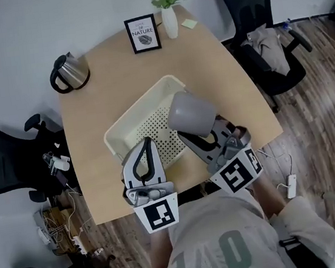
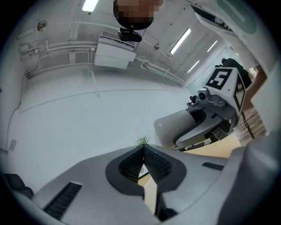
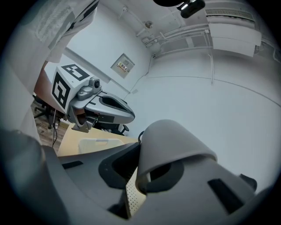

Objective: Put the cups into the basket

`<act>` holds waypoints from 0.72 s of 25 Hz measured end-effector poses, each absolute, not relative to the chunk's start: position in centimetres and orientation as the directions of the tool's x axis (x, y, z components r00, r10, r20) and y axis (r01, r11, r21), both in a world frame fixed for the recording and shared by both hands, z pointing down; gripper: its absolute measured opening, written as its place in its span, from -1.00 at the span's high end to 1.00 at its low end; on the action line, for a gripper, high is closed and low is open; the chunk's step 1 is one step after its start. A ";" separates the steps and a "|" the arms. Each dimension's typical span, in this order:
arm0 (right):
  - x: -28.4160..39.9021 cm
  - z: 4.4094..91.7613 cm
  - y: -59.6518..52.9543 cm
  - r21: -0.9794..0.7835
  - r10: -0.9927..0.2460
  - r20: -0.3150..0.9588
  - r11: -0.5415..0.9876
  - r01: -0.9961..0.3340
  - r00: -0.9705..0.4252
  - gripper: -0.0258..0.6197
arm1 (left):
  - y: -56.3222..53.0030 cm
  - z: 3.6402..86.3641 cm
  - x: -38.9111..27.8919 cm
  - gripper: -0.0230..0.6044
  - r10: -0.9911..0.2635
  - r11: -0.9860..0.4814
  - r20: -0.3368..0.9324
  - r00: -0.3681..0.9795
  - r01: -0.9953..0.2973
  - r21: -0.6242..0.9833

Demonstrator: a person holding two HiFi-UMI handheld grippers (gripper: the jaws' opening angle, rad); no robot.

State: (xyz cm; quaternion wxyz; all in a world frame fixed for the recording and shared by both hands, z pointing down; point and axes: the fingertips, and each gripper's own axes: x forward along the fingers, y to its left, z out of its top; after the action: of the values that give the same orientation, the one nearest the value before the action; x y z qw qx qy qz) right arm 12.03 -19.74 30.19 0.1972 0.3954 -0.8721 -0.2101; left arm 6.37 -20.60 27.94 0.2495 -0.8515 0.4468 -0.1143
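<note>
A grey cup [image 1: 190, 114] hangs tilted over the right side of the cream perforated basket [image 1: 131, 124], which sits mid-table. My right gripper [image 1: 187, 135] is shut on the cup's rim; the right gripper view shows the cup wall [image 3: 171, 149] pinched between the jaws. My left gripper [image 1: 146, 146] hovers over the basket's near edge with its pads together and nothing in them. The left gripper view, from behind its shut jaws [image 2: 143, 162], shows the cup [image 2: 175, 127] off to the right. The basket floor under the cup is partly hidden.
A metal kettle [image 1: 69, 73] stands at the table's far left. A framed print [image 1: 143, 33], a white vase with a plant [image 1: 169, 20] and a yellow note [image 1: 189, 24] sit along the far edge. Black office chairs [image 1: 264, 32] [image 1: 6, 161] flank the table.
</note>
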 end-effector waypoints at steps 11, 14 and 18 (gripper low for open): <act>10.2 29.1 -23.5 0.468 -0.751 0.191 0.636 -0.614 -0.632 0.83 | -25.4 26.8 3.8 0.90 -0.822 -0.475 -0.069 0.566 -0.746 -0.467; 9.6 29.7 -24.7 0.493 -0.748 0.223 0.640 -0.590 -0.625 0.83 | -26.4 27.1 3.4 0.90 -0.817 -0.482 -0.064 0.573 -0.740 -0.470; 8.3 32.0 -25.5 0.535 -0.712 0.337 0.683 -0.497 -0.615 0.83 | -27.3 27.6 2.4 0.90 -0.822 -0.488 -0.052 0.567 -0.748 -0.450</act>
State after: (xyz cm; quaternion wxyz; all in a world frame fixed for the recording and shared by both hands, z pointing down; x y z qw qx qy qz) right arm 8.31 -25.47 31.99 0.2707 0.3450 -0.8765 -0.1987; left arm 2.37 -27.31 27.65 0.2165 -0.8584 0.4572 -0.0853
